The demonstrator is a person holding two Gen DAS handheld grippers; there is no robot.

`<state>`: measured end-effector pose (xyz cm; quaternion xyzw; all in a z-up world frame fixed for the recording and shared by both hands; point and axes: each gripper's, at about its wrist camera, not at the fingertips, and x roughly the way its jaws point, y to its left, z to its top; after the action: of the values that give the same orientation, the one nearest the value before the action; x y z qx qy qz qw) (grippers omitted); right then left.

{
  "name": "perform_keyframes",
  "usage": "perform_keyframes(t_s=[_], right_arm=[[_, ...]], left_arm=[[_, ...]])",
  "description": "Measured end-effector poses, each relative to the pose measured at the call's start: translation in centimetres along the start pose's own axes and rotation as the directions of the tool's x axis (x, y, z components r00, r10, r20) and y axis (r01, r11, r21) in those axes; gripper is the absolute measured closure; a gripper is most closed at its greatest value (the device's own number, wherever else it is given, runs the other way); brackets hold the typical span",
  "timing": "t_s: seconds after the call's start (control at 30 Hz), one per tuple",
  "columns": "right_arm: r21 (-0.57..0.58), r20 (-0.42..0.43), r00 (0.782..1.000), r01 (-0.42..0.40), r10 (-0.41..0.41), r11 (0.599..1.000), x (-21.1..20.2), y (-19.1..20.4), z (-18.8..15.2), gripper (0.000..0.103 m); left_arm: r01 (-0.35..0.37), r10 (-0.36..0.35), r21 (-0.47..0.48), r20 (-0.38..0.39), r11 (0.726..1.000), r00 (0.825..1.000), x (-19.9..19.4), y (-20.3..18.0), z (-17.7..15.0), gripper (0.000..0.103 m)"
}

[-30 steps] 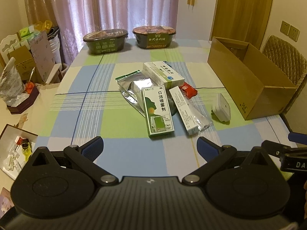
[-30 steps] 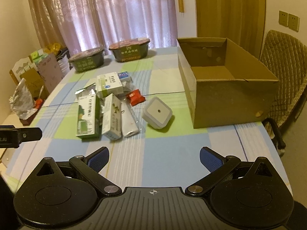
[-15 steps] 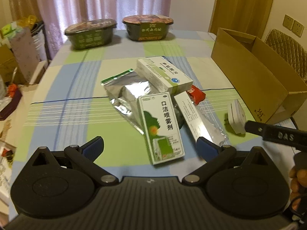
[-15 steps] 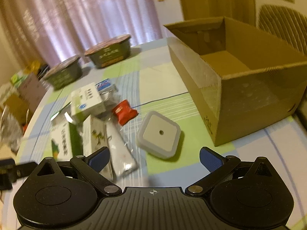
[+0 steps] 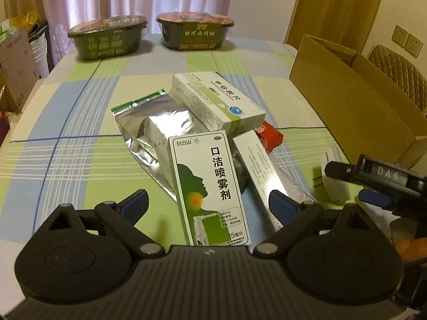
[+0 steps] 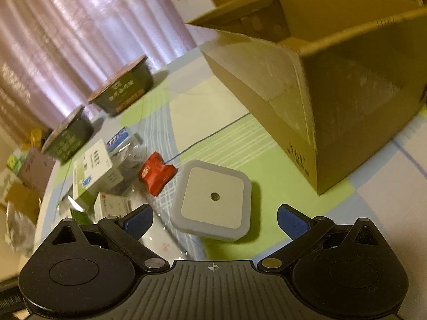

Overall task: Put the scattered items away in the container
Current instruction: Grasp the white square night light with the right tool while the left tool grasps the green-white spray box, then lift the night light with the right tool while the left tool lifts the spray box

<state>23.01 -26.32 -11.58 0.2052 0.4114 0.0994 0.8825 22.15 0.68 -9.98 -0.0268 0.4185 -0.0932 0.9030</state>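
Right wrist view: right gripper (image 6: 213, 216), jaws spread wide, nothing held.
Between jaws: white square night light (image 6: 212, 200), flat on the checked tablecloth (image 6: 234, 136).
Left wrist view: left gripper (image 5: 206, 204), jaws spread wide, empty.
Between jaws: green-and-white throat spray box (image 5: 209, 186), resting on a silver foil pouch (image 5: 152, 125).
Container: cardboard box (image 6: 333, 85), open-topped, right of the scattered items.

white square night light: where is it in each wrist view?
Left wrist: the white night light sits at right, on edge, partly behind the right gripper.
Right wrist: lower centre, face-on between the open jaws.
Shared landmark: the red packet, just beyond it.
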Motion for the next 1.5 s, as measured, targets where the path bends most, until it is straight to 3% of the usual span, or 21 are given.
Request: perform_keyframes(t_s=[0.1,0.23,0.27,0.3,0.43,0.5,0.6,0.77,0.83,0.93,1.1,1.2,1.27,1.3,1.5], right_arm=[[0.005,0.005,1.0,0.007,-0.007,1.0,0.5,0.0,0.1,0.0],[0.001,0.014,1.0,0.027,-0.027,1.0,1.1,0.0,0.1,0.0],[-0.002,0.017,0.999,0.031,-0.031,1.0,1.2,0.0,0.1,0.006],[-0.008,0.015,1.0,0.027,-0.027,1.0,1.3,0.1,0.1,0.021],[-0.033,0.015,0.999,0.039,-0.039,0.999,1.5,0.5,0.0,0.021],[-0.051,0.018,0.999,0.05,-0.049,0.997,1.5,0.7,-0.1,0.034],[-0.081,0.02,0.998,0.06,-0.059,0.995,1.5,0.9,-0.2,0.035],[-0.185,0.039,0.996,0.081,-0.075,0.979,1.3,2.1,-0.7,0.035],[-0.233,0.044,0.996,0.09,-0.082,0.968,1.1,2.8,-1.1,0.035],[-0.271,0.042,0.995,0.097,-0.089,0.958,0.7,3.2,-1.8,0.035],[-0.3,0.041,0.996,0.09,-0.081,0.95,0.7,4.0,-2.3,0.035],[-0.316,0.043,0.995,0.097,-0.088,0.944,0.9,4.1,-2.4,0.035],[-0.32,0.036,0.995,0.104,-0.098,0.942,1.2,4.0,-2.4,0.035],[-0.325,0.036,0.994,0.107,-0.101,0.94,1.3,3.9,-2.4,0.035],[-0.37,0.043,0.992,0.123,-0.115,0.921,1.6,4.2,-2.4,0.035]], left_arm=[[0.004,-0.004,-0.023,-0.011,1.0,1.0,0.7,0.3,0.1,0.009],[0.009,-0.01,-0.018,-0.018,1.0,1.0,1.2,0.0,0.2,0.018],[0.007,-0.008,-0.012,-0.019,1.0,1.0,1.3,-0.2,0.2,0.019],[0.01,-0.01,-0.009,-0.018,1.0,1.0,1.4,-0.4,0.2,0.02],[0.007,-0.007,0.01,-0.016,1.0,1.0,1.7,-0.8,0.1,0.021],[-0.006,0.006,0.017,-0.02,1.0,1.0,1.9,-0.9,0.1,0.021],[-0.04,0.041,0.033,-0.019,0.999,0.999,2.1,-0.9,0.2,0.023],[-0.073,0.075,0.063,-0.02,0.995,0.997,2.2,-0.9,0.3,0.034],[-0.076,0.079,0.097,-0.02,0.992,0.997,2.0,-1.2,0.4,0.044],[-0.078,0.083,0.144,-0.029,0.986,0.996,1.7,-1.6,0.4,0.047],[-0.065,0.073,0.165,-0.043,0.984,0.996,1.9,-1.7,0.4,0.046],[-0.109,0.119,0.188,-0.042,0.976,0.992,2.4,-1.8,0.1,0.041],[-0.104,0.117,0.174,-0.064,0.979,0.991,2.8,-1.6,0.0,0.042],[-0.094,0.108,0.163,-0.077,0.982,0.991,2.9,-1.4,0.0,0.048],[-0.088,0.101,0.173,-0.068,0.981,0.993,2.1,-1.6,0.2,0.051]])
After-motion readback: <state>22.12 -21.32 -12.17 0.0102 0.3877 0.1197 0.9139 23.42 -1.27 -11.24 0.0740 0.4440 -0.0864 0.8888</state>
